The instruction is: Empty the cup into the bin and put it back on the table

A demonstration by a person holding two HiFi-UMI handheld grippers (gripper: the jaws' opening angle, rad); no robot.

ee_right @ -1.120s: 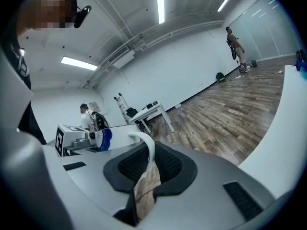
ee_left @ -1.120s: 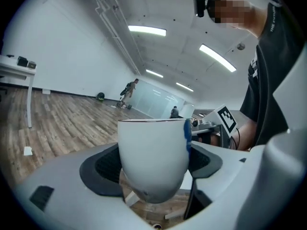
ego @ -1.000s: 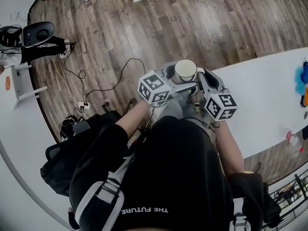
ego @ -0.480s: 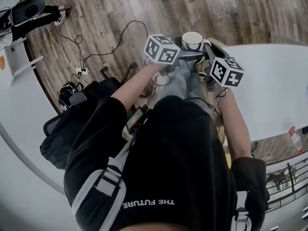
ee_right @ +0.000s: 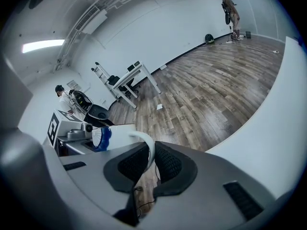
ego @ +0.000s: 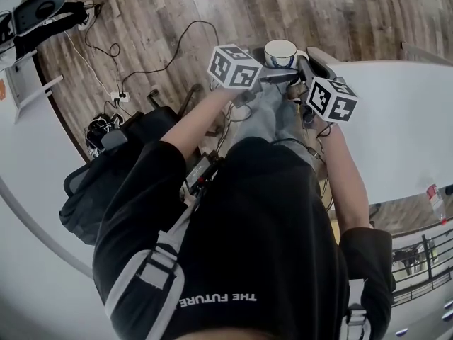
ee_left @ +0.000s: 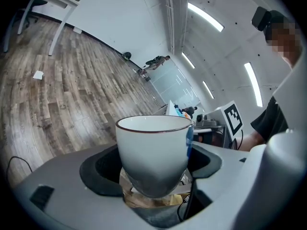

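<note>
A white cup (ego: 280, 52) with a dark rim and a blue mark stands upright in the air between both grippers, over the wooden floor beside the white table (ego: 396, 133). In the left gripper view the cup (ee_left: 153, 152) fills the middle, and my left gripper (ee_left: 153, 174) is shut on its bowl, a pad on each side. My right gripper (ee_right: 149, 164) is shut on the cup's handle (ee_right: 146, 150), with the cup's body (ee_right: 115, 135) just beyond. Crumpled tan paper (ee_left: 144, 198) shows below the cup. From these views I cannot tell what is inside the cup.
Cables and a power strip (ego: 117, 98) lie on the floor at the left, near a black bag (ego: 106, 147) and a chair (ego: 39, 9). The table edge (ee_right: 268, 128) curves close on the right. A person (ee_right: 62, 97) sits at a far desk.
Both grippers have sunk together with the cup held upright between them. The cup now looks smaller and farther from the head camera, nearer the table's corner.
</note>
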